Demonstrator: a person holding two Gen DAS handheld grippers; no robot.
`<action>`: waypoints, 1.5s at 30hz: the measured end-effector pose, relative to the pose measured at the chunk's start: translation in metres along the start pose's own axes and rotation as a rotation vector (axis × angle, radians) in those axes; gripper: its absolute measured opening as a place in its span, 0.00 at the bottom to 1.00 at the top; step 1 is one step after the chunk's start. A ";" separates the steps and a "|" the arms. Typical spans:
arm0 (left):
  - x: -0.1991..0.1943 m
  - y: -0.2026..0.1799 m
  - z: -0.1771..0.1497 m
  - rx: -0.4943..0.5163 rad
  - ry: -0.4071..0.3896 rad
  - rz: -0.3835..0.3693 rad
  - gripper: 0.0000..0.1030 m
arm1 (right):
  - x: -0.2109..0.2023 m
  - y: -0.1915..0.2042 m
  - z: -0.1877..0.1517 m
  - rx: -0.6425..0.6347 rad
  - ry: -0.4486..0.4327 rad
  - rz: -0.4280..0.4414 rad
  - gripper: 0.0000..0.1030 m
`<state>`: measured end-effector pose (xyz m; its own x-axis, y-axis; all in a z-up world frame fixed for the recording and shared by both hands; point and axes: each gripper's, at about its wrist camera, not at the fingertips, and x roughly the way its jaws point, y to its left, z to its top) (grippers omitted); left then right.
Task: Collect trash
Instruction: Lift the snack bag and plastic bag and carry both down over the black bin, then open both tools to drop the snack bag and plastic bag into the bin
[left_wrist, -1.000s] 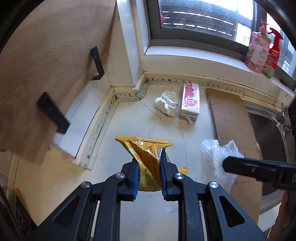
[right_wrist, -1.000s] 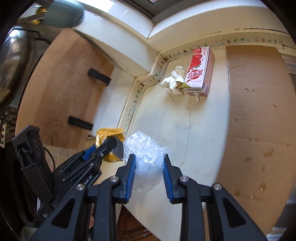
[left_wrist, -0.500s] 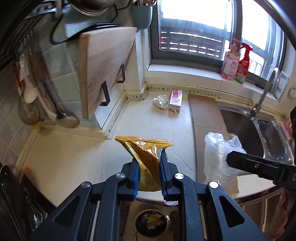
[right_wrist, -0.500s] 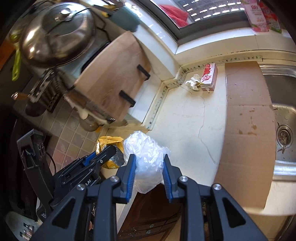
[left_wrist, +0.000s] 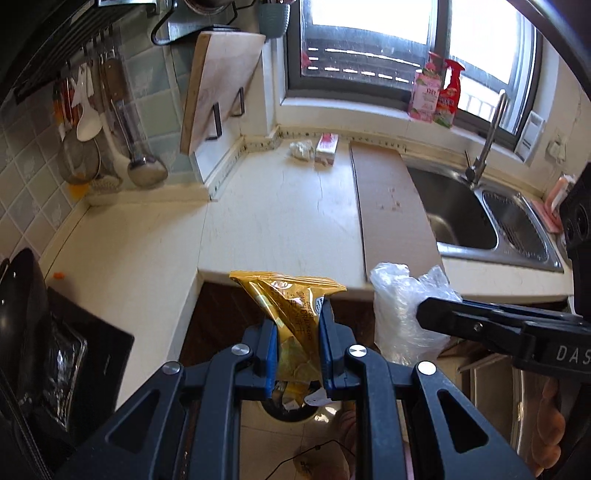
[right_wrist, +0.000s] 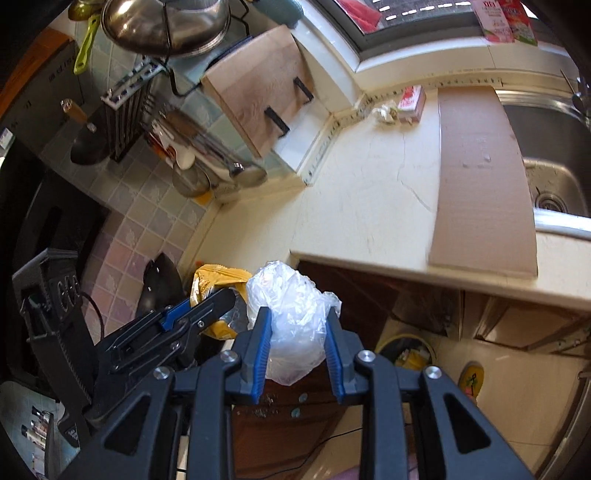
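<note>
we see a kitchen corner: a cream stone desk (left_wrist: 280, 218) with a thin crack running across it, a strip of brown cardboard (left_wrist: 391, 206) laid along it beside a steel sink (left_wrist: 465, 218), and a bright window (left_wrist: 369, 44) behind with spray bottles (left_wrist: 437, 92) on the sill. a wooden cutting board (left_wrist: 218, 81) leans at the wall, ladles and strainers hang on the tiled side. far back on the desk lie a crumpled tissue (left_wrist: 301, 149) and a red carton (left_wrist: 327, 147), touching or nearly so. our left claw (left_wrist: 297, 343) is closed tight on a yellow snack wrapper (left_wrist: 291, 299), held off the desk edge above a floor bin (left_wrist: 291, 406). our right claw (right_wrist: 297, 343) pinches a clear plastic bag (right_wrist: 291, 314) between its blue pads, also out past the desk edge, over the dark cabinet front and floor.
</note>
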<state>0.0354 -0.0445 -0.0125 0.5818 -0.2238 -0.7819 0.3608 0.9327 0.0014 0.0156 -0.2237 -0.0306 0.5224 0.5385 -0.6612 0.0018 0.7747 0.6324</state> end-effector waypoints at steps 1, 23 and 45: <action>0.004 -0.001 -0.011 -0.006 0.015 -0.002 0.16 | 0.005 -0.003 -0.007 0.003 0.021 -0.006 0.26; 0.306 0.044 -0.224 -0.322 0.475 -0.056 0.19 | 0.279 -0.187 -0.128 0.047 0.441 -0.206 0.27; 0.450 0.097 -0.317 -0.377 0.646 0.037 0.73 | 0.432 -0.251 -0.168 0.068 0.576 -0.292 0.41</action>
<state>0.1013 0.0353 -0.5618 0.0028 -0.0878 -0.9961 0.0077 0.9961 -0.0878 0.0978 -0.1296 -0.5422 -0.0486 0.4147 -0.9087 0.1385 0.9038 0.4050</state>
